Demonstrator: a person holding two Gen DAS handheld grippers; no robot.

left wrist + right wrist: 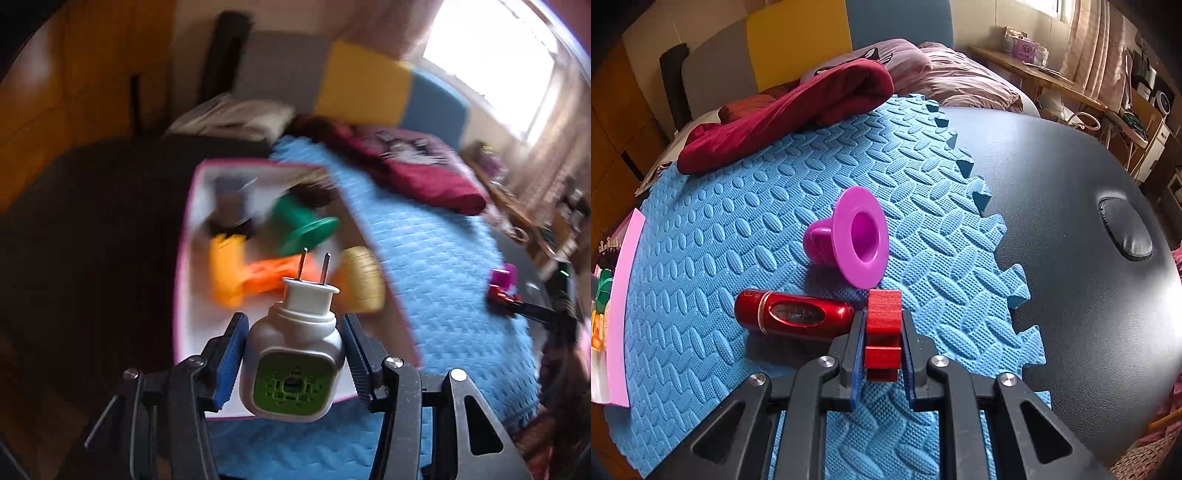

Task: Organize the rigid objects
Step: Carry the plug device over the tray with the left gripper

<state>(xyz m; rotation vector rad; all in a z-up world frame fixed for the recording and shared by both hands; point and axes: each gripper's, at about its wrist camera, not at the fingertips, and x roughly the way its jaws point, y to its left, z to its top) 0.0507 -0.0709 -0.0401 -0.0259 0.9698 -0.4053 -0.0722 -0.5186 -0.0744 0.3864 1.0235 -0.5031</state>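
My left gripper (291, 332) is shut on a grey plug-in device (291, 358) with a green face and two metal prongs, held above the near end of a pink-rimmed white box (188, 288). The box holds a green spool (303, 225), orange (266, 277) and yellow (225, 269) pieces, a tan ribbed object (360, 278) and a dark cup (231, 201). My right gripper (882, 325) is shut on a red wooden block (883, 328) on the blue foam mat (738, 229). A red metallic cylinder (792, 314) lies just left of it. A purple spool (853, 236) lies beyond.
A maroon cloth (790, 110) lies at the mat's far edge. The mat sits on a black padded table (1071, 206). The pink box edge (624, 295) shows at the right wrist view's far left. A desk with clutter (1052, 77) stands beyond.
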